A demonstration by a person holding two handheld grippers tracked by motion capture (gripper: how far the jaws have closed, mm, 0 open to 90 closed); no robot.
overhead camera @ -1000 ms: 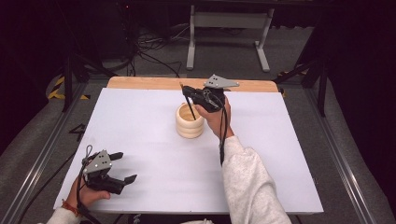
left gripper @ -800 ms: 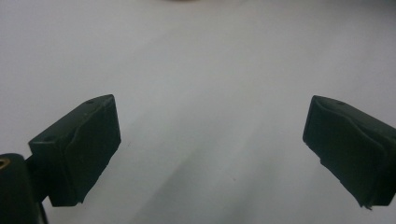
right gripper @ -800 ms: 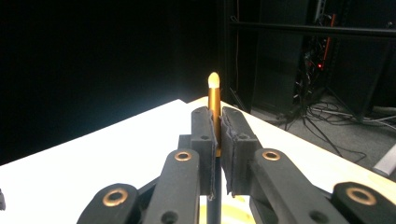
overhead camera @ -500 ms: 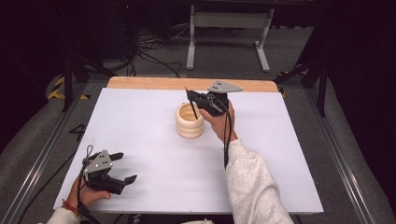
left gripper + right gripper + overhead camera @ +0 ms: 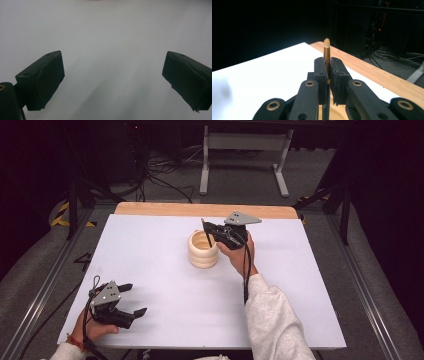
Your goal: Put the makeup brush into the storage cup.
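The white-topped bench [image 5: 165, 270] with a bare wooden far edge carries a pale, ribbed wooden cup [image 5: 202, 251] near its middle. The right hand-held gripper [image 5: 207, 231] hangs over that cup, its jaws clamped on a thin, dark stick with a rounded golden end [image 5: 326, 53], held upright with its lower part inside the cup's mouth. The stick seems nearly delivered: what is left is letting go and drawing back. The left hand-held gripper [image 5: 135, 299] rests idle at the near left corner, jaws apart and empty.
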